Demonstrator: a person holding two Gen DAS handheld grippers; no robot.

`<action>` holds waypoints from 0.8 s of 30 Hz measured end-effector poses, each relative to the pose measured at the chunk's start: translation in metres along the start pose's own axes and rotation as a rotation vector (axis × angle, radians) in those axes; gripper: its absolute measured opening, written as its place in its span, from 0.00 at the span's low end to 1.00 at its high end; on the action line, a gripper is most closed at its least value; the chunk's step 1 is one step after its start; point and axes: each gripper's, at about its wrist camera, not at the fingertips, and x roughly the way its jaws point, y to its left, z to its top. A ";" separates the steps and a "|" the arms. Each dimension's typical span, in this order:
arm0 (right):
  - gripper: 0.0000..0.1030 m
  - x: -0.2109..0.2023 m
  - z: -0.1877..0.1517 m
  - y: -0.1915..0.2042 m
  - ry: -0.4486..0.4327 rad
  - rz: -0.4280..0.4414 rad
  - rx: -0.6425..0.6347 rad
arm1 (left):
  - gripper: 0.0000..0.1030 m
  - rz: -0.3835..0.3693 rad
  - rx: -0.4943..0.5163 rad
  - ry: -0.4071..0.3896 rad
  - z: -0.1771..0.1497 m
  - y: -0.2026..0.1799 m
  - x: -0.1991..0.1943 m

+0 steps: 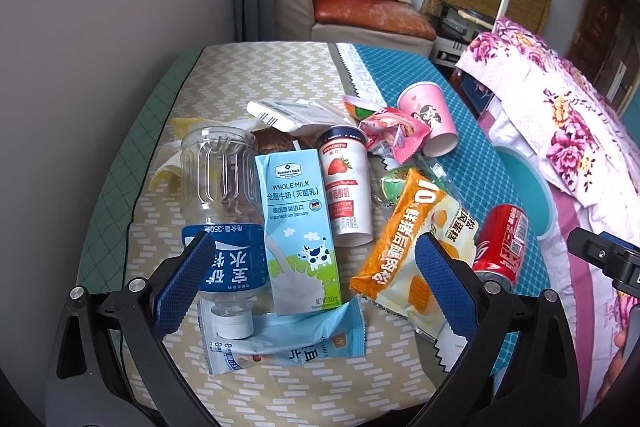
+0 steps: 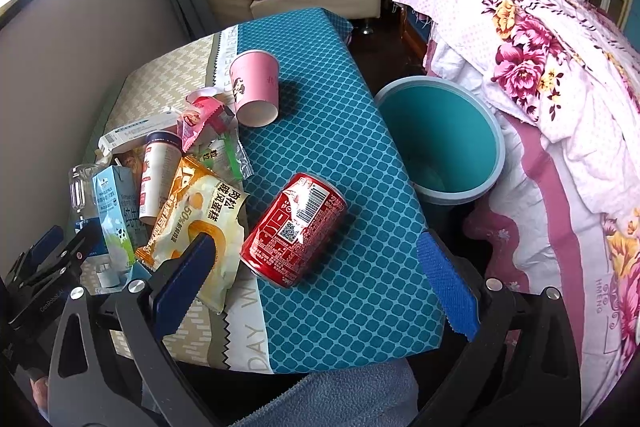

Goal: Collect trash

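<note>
Left gripper (image 1: 314,269) hangs over the trash pile w/ fingers wide apart, nothing between the pads; the milk carton (image 1: 298,227) lies in the gap below, water bottle (image 1: 224,211) just beside it at 9 o'clock. Strawberry yogurt cup (image 1: 347,183) lies at 1 o'clock from the carton, orange snack wrapper (image 1: 404,239) at 3 o'clock. A blue wrapper (image 1: 280,341) sits under the carton's near end, prob. touching the bottle cap.

Right gripper (image 2: 316,279) is also spread open, empty, above the red cola can (image 2: 294,229), which lies on its side on the teal part of the tabletop (image 2: 340,147). Pink paper cup (image 2: 256,87) lies tipped at 11 o'clock from the can. Teal bin (image 2: 440,139) stands off the tabletop edge at 2 o'clock, against the floral bedding (image 2: 540,67).
</note>
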 end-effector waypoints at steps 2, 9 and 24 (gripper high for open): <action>0.94 0.001 0.000 0.000 0.001 -0.002 -0.001 | 0.97 -0.004 0.001 0.000 0.000 0.000 0.001; 0.94 0.003 -0.002 -0.001 0.004 -0.003 -0.001 | 0.97 -0.015 0.006 0.003 -0.002 0.001 0.003; 0.94 0.013 -0.004 -0.001 0.033 0.001 0.002 | 0.97 -0.050 -0.016 0.000 0.001 0.007 0.007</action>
